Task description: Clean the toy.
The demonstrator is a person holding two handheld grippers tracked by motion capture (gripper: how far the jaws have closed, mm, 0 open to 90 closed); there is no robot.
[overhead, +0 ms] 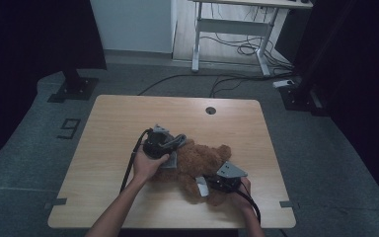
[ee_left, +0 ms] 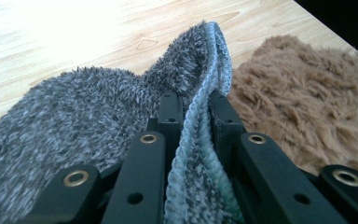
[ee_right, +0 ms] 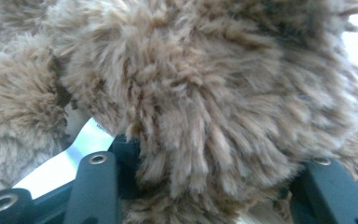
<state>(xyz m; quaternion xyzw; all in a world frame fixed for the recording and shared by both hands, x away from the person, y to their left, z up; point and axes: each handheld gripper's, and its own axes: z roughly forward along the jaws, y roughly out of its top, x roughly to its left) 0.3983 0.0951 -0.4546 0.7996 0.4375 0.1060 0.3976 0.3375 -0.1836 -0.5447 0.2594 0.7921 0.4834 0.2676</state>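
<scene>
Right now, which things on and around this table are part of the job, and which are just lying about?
In the job:
- grey fuzzy cloth, pinched by the left gripper
- brown teddy bear, held by the right gripper

Lying about:
- wooden table
- white desk frame
- floor cables

One marking can be read: a large dark numeral (overhead: 70,128) on the grey floor (overhead: 24,148), just left of the table (overhead: 128,111). From the high view it reads as "9"; from the opposite side it would read as "6", and which of the two is meant cannot be settled. A white tag (ee_right: 81,149) shows against the brown plush toy (ee_right: 214,93) in the right gripper view, but any print on it is too washed out to make out. No other text, brand or label is legible on the table or the grey cloth (ee_left: 74,112)
</scene>
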